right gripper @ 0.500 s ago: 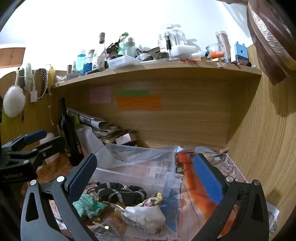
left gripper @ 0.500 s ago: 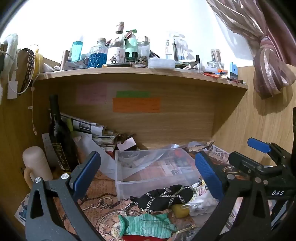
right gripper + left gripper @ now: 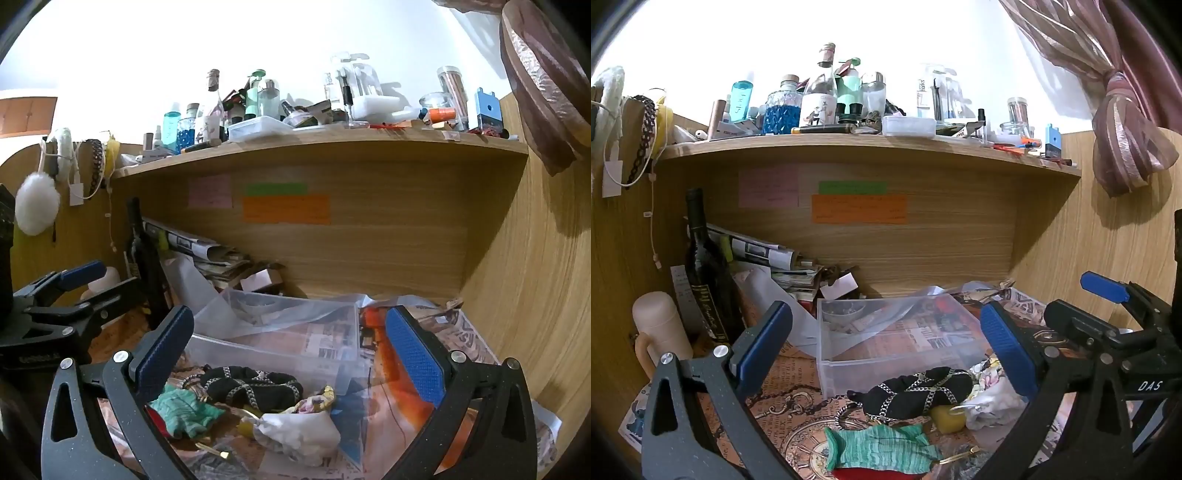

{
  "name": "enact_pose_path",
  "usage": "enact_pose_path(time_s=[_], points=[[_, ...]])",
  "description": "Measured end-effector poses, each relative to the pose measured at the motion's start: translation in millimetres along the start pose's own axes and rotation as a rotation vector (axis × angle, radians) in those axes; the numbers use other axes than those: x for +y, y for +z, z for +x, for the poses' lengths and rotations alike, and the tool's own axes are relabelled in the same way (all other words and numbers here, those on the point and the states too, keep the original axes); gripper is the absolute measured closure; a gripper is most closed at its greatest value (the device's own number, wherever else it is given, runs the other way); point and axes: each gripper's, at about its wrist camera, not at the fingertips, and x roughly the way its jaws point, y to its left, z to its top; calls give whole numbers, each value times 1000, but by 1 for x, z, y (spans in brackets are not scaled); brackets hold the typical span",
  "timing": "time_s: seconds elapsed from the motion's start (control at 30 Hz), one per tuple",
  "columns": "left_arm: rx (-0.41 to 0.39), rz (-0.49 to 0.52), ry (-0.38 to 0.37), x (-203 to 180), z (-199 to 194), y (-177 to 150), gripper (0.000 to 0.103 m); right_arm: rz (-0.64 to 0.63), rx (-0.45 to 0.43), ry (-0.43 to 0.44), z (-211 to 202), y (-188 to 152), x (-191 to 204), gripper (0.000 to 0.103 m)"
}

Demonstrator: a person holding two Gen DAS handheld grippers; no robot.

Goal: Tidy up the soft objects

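Observation:
A pile of soft items lies on the desk in front of a clear plastic box [image 3: 849, 365] [image 3: 280, 354]. It holds a black pouch with chain print [image 3: 919, 391] [image 3: 251, 387], a green knitted piece [image 3: 879, 446] [image 3: 181, 410], a white cloth bundle [image 3: 993, 402] [image 3: 299, 432], a floral scrap [image 3: 314, 402], a yellow piece [image 3: 947, 417] and something red [image 3: 871, 474]. My left gripper [image 3: 886, 347] is open above the pile. My right gripper [image 3: 288, 354] is open above it too. Both are empty.
A dark wine bottle [image 3: 705, 273] and a cream mug [image 3: 661, 332] stand at the left. Stacked newspapers [image 3: 775, 258] lie behind the box. A cluttered shelf [image 3: 871, 144] hangs overhead. Wooden walls close the right side. The right gripper's arm [image 3: 1108, 332] is at the right.

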Motion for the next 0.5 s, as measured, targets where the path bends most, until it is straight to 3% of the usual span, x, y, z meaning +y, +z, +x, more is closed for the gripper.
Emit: enact_pose_path(time_s=[0.5], points=[[11, -4, -5, 4, 9, -4, 0, 6, 6, 5, 3, 0, 0, 0]])
